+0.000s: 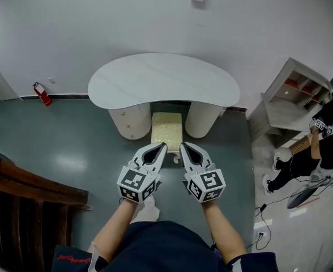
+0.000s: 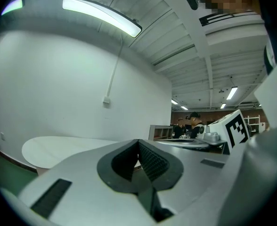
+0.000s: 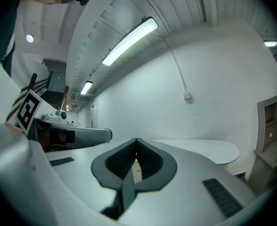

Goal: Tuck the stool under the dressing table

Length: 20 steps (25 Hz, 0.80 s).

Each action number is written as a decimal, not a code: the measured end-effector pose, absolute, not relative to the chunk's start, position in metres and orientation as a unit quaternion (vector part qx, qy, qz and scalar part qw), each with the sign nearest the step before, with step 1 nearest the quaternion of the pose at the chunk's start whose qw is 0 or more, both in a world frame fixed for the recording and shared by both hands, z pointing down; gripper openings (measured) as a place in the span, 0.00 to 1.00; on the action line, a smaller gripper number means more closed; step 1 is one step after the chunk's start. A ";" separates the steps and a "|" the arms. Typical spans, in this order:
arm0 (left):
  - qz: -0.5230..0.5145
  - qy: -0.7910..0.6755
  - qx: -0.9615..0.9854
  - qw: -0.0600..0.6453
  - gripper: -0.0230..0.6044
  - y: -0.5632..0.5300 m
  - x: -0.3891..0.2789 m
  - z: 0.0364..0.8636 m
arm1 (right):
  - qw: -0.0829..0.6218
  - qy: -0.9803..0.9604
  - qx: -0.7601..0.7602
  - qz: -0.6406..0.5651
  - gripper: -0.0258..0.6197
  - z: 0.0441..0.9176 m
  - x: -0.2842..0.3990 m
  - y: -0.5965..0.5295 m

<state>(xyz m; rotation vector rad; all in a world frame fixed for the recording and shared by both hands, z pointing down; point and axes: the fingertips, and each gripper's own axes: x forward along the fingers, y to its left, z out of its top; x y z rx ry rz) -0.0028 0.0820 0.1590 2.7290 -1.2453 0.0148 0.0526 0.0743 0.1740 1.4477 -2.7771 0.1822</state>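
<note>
The dressing table (image 1: 161, 81) has a white kidney-shaped top on two round cream pedestals and stands against the white wall. Between the pedestals sits the stool (image 1: 166, 128), with a pale yellow cushion; its far end lies under the table's front edge. My left gripper (image 1: 162, 146) and right gripper (image 1: 183, 145) hover side by side just in front of the stool's near edge. Both are shut with nothing between the jaws. The left gripper (image 2: 138, 141) sees the table top (image 2: 58, 149) beyond its tip. The right gripper (image 3: 136, 140) sees the table top (image 3: 209, 149) too.
A red fire extinguisher (image 1: 42, 94) leans at the wall, left. A white shelf unit (image 1: 294, 95) stands right of the table, with a person (image 1: 319, 152) and floor cables (image 1: 268, 205) beyond. Dark wooden furniture (image 1: 25, 197) fills the near left.
</note>
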 end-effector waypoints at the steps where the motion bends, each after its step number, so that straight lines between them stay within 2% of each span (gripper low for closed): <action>1: 0.004 -0.414 0.908 0.071 0.05 0.076 -0.006 0.158 | 0.003 -0.884 0.463 0.059 0.05 0.173 0.051 0.069; 20: -0.004 -0.404 0.912 0.078 0.05 -0.010 -0.062 0.158 | 0.005 -0.876 0.477 0.065 0.05 0.173 0.004 -0.020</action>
